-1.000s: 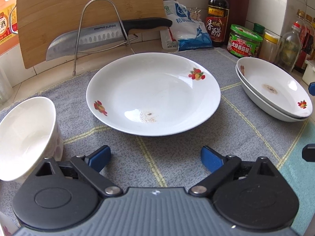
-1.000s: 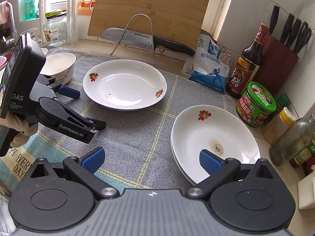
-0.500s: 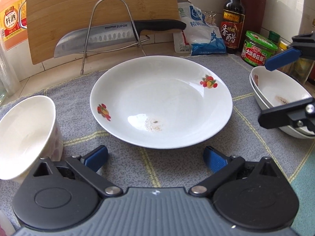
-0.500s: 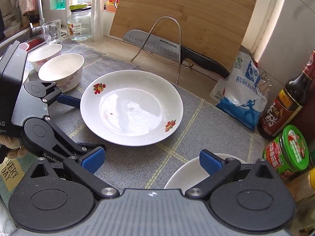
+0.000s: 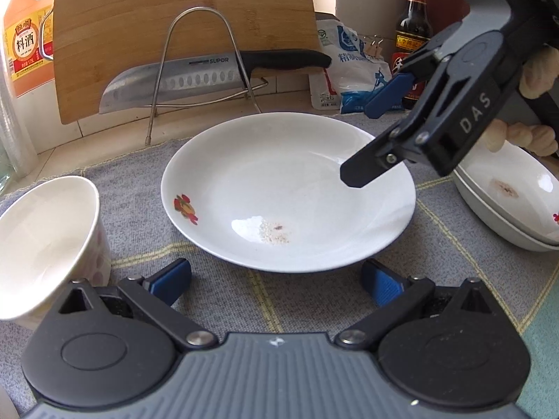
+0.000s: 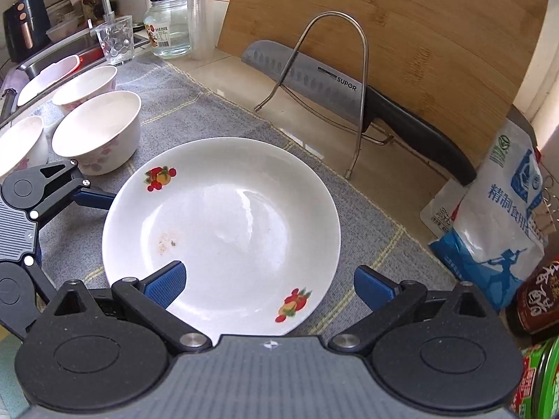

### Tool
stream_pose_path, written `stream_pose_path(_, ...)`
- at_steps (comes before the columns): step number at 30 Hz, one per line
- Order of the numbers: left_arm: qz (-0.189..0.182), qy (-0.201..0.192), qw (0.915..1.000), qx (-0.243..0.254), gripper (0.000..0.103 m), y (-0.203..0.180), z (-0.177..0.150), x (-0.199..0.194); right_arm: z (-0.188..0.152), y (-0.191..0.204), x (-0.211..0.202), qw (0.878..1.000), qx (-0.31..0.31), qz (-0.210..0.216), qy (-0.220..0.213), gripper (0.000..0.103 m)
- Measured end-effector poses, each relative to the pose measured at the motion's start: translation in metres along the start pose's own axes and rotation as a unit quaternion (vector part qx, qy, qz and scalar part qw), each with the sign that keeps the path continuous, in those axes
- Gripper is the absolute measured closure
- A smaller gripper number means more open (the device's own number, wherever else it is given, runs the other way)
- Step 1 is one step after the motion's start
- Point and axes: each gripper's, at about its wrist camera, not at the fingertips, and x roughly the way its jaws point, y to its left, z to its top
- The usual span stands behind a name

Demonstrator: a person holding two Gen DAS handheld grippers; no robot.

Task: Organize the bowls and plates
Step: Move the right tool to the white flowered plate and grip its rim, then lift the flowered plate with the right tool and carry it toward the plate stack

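Observation:
A white plate (image 5: 286, 192) with fruit prints lies mid-mat, crumbs in its well. My left gripper (image 5: 276, 282) is open wide just short of its near rim, touching nothing. My right gripper (image 5: 375, 136), held by a hand, hovers open over the plate's right side. In the right wrist view the plate (image 6: 223, 230) fills the middle. My right gripper (image 6: 269, 284) straddles its near rim, one pad over the well, the other outside. Two stacked plates (image 5: 506, 195) sit right. A white bowl (image 5: 42, 237) stands left, and several bowls (image 6: 101, 129) cluster there.
A knife (image 5: 209, 76) rests on a wire rack (image 5: 199, 52) before a leaning cutting board (image 5: 181, 17). A salt bag (image 6: 496, 230), a dark bottle (image 5: 414, 35) and a green-lidded jar (image 6: 538, 380) crowd the right. A glass (image 6: 115, 40) and a jar (image 6: 167, 24) stand by the sink.
My right gripper has swung left from above the stacked plates to over the middle plate, rolling as it came. My left gripper has kept its place, still open.

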Motion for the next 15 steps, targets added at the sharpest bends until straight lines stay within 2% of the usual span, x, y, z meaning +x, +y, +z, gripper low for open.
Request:
stream_pose_path(6, 0.003, -0.002, 1.0000, -0.002, 0.000, -0.002, 0.002, 0.003, 0.010, -0.014, 0.025, 0.999, -0.018, 0.036, 0.017, 0.000)
stream_pose_path(15, -0.001, -0.003, 1.0000, 0.002, 0.000, -0.004, 0.005, 0.006, 0.026, -0.031, 0.055, 0.993, -0.032, 0.114, 0.029, 0.000)
